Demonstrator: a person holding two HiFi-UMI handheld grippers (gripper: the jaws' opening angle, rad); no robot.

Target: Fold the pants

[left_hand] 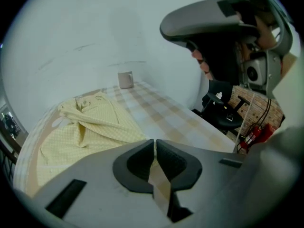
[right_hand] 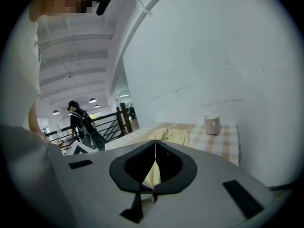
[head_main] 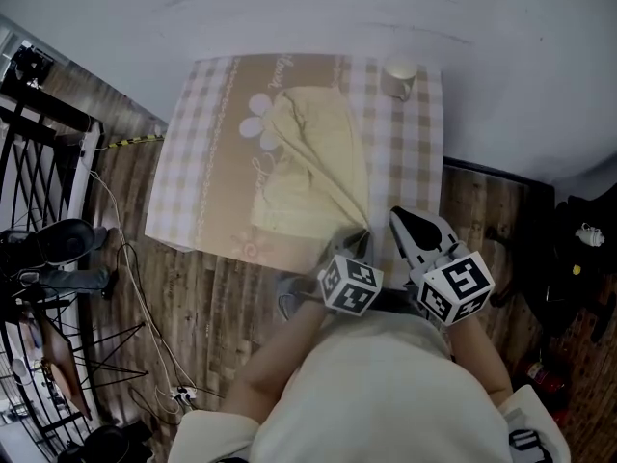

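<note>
Pale yellow pants (head_main: 308, 162) lie crumpled on a checked tablecloth (head_main: 207, 162), with a long ridge running from the far side to a pointed corner at the near edge. My left gripper (head_main: 364, 244) is at that corner. In the left gripper view its jaws (left_hand: 154, 144) stand together where the edge of the pants (left_hand: 90, 122) meets their tips. Just right of the corner, my right gripper (head_main: 400, 218) hovers over bare cloth. In the right gripper view it (right_hand: 155, 144) is shut, with the pants (right_hand: 173, 136) lying beyond it.
A white mug (head_main: 399, 77) stands at the table's far right corner, close to the white wall. A black railing (head_main: 39, 162) and cables cross the wooden floor at the left. An office chair (left_hand: 223, 113) and a red extinguisher (left_hand: 254, 134) stand right of the table.
</note>
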